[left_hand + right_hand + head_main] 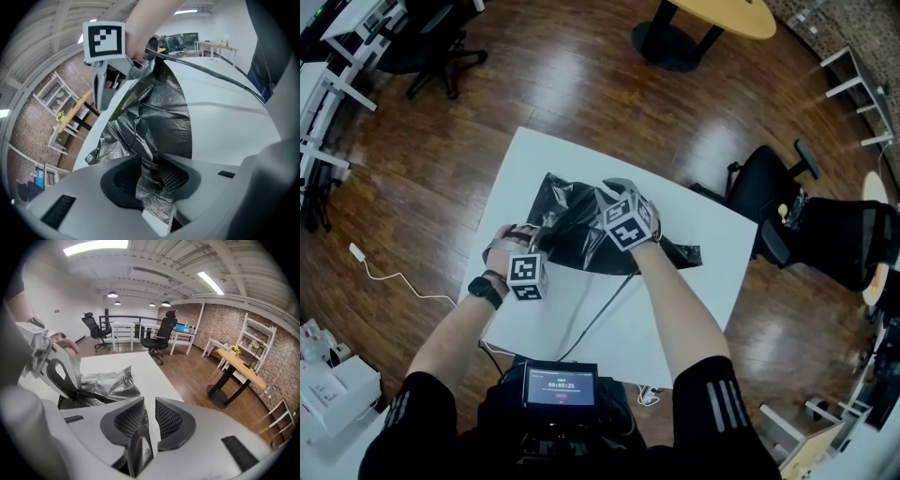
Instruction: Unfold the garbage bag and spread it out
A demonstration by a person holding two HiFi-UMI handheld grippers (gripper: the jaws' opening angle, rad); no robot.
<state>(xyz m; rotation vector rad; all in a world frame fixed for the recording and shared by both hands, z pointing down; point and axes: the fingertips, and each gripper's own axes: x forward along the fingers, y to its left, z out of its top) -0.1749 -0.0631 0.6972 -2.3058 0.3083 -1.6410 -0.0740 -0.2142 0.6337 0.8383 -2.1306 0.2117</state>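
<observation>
A: Bag where?
B: Black garbage bag [572,220], crumpled, mid counter [694,291]; tail trails twd 4 o'clock.
A: left hand-held gripper [152,176]?
B: At bag's 8 o'clock edge, clamped on a fold of film.
A: right hand-held gripper [150,420]?
B: Over bag's middle. Jaws slightly apart, counter showing thru the gap, no squeeze on film.

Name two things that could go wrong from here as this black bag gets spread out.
1. The left gripper pinches only a thin bunched strip of the crumpled black plastic garbage bag; a hard pull might tear it or let it slip out.
2. The fingers of the right gripper stand apart, not pressing film, so that side may sag back crumpled.
</observation>
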